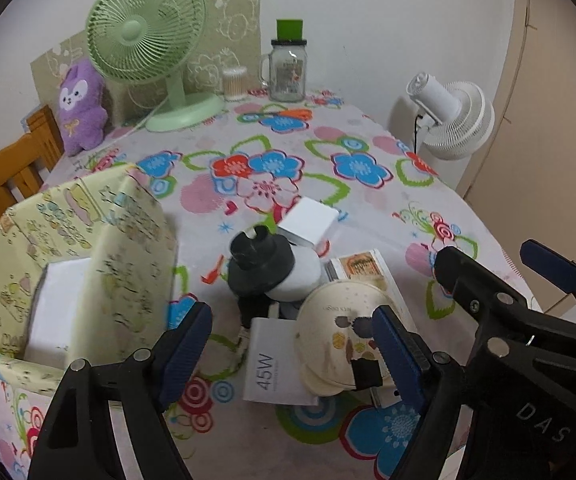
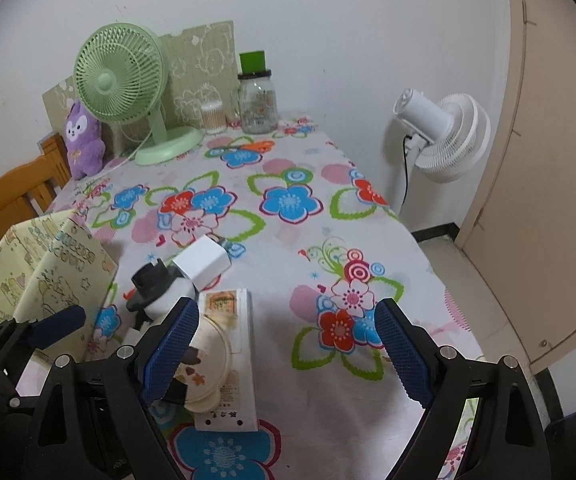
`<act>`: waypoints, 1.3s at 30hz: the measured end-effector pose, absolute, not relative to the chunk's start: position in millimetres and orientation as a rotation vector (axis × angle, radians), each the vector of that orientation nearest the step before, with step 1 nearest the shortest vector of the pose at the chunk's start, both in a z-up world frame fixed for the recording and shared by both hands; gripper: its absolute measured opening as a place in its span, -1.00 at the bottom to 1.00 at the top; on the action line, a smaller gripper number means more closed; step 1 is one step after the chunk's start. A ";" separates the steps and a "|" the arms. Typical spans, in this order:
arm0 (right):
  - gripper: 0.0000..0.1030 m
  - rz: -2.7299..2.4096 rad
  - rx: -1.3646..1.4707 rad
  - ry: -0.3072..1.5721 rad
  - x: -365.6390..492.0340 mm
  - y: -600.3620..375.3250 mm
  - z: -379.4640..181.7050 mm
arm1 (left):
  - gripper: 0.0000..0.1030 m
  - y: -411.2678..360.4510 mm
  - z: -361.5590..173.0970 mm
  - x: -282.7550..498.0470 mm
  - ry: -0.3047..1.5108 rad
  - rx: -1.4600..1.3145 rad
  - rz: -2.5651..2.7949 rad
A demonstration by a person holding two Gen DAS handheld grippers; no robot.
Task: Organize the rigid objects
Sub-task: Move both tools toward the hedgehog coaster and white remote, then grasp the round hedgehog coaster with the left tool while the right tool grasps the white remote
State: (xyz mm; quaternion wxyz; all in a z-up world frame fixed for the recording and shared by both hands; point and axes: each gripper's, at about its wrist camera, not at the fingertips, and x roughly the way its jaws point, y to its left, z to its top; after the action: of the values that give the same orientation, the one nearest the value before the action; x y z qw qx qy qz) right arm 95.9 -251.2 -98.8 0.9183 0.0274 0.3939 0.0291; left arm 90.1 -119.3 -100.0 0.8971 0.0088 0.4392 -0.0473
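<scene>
Two hand-held grippers hover over a table draped in a flowered cloth (image 2: 288,240), where a small heap of rigid objects lies at the near left. The left gripper (image 1: 292,344) stands wide, nothing pressed between its blue pads; a white card box printed "45W" (image 1: 272,372) lies flat directly between its fingers, and a cream round plastic case with coloured spots (image 1: 344,336) sits against the inner face of its right finger. Just beyond them lie a black-and-white round gadget with a black stem (image 1: 264,268), a white cube-shaped charger (image 1: 308,226) and a long white flat packet with an orange label (image 2: 228,344), all touching or overlapping. To the left of the heap stands a pale yellow cartoon-print storage box (image 1: 88,256) holding a white block. The right gripper (image 2: 288,352) is also wide and empty, over bare cloth to the right of the heap; its left finger overlaps the cream case in view. At the far end stand a green desk fan (image 2: 122,76), a purple plush toy (image 2: 84,140) and a glass jar (image 2: 258,104).
</scene>
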 end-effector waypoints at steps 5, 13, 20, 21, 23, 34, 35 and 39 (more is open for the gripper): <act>0.78 0.052 0.064 0.834 99.1 -258.3 -111.2 | 0.62 -130.7 -112.7 94.6 0.936 0.030 -0.118; 0.77 0.040 0.100 0.874 100.9 -272.3 -128.5 | 0.69 -148.5 -123.9 95.9 0.932 0.054 -0.133; 0.77 0.040 0.133 0.880 101.3 -280.7 -130.5 | 0.71 -155.0 -121.4 98.3 0.925 0.079 -0.128; 0.77 0.039 0.131 0.874 100.9 -281.4 -128.7 | 0.76 -155.9 -120.6 98.6 0.923 0.073 -0.129; 0.77 0.037 0.128 0.868 100.5 -282.3 -126.7 | 0.81 -156.9 -121.0 99.2 0.925 0.063 -0.137; 0.78 0.034 0.125 0.904 101.1 -279.3 -138.8 | 0.49 -160.4 -128.7 95.3 0.911 0.099 -0.093; 0.77 0.037 0.128 0.904 101.0 -278.4 -138.8 | 0.49 -157.9 -128.4 95.1 0.907 0.088 -0.102; 0.77 0.052 0.122 0.902 101.7 -268.9 -137.3 | 0.49 -146.9 -127.5 93.2 0.910 0.067 -0.094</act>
State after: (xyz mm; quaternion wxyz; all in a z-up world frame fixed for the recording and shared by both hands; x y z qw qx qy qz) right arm 101.7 -268.9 -137.3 0.8980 0.0591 0.4354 0.0250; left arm 93.2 -146.9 -127.5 0.8967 0.0326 0.4391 -0.0452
